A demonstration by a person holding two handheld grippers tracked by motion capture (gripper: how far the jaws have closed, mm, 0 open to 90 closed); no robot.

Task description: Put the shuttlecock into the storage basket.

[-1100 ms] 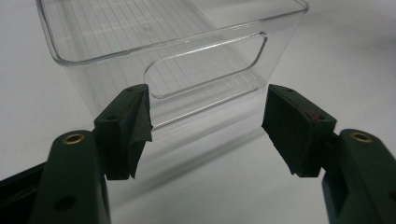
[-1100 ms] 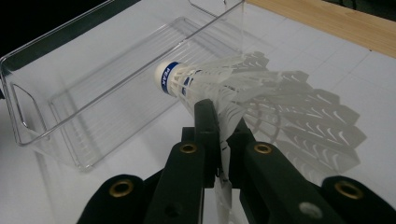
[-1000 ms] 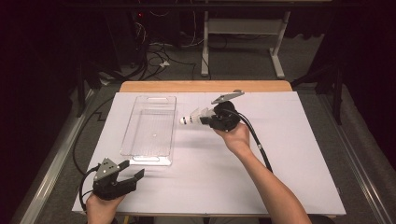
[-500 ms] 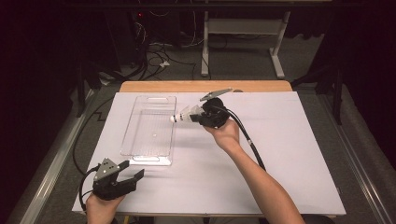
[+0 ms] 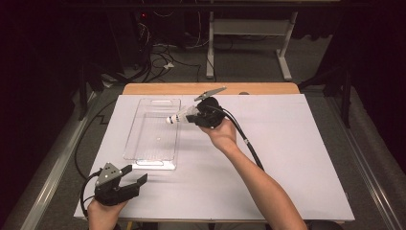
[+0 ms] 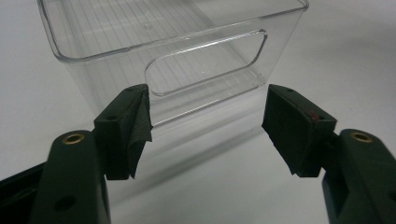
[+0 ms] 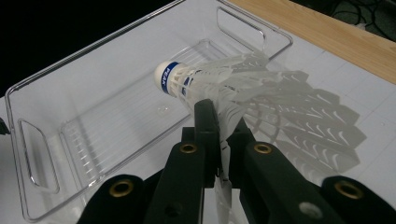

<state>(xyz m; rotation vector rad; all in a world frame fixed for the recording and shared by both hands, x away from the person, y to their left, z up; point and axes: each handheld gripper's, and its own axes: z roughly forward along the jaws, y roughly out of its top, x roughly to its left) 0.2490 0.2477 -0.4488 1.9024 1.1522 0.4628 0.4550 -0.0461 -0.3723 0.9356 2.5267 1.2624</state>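
Note:
A white shuttlecock (image 5: 178, 117) with a blue band on its cork (image 7: 169, 76) is held by the edge of its feather skirt in my right gripper (image 5: 193, 116), which is shut on it. The cork points left, over the right rim of a clear plastic bin (image 5: 143, 153) that holds nothing. In the right gripper view the jaws (image 7: 223, 120) pinch the skirt above the bin (image 7: 56, 135). My left gripper (image 5: 135, 174) rests open near the table's front left corner. In the left gripper view the left gripper (image 6: 208, 116) faces the bin's handle end (image 6: 93, 46) with nothing between its pads.
White paper (image 5: 297, 158) covers the table, with a wooden strip (image 5: 158, 89) along its far edge. The right gripper's cable (image 5: 249, 146) trails beside the forearm. Beyond the table are a dark floor, cables and a desk frame (image 5: 210, 52).
My right gripper has carried the shuttlecock to the left, from beside the bin to over its right rim. The left gripper has not moved.

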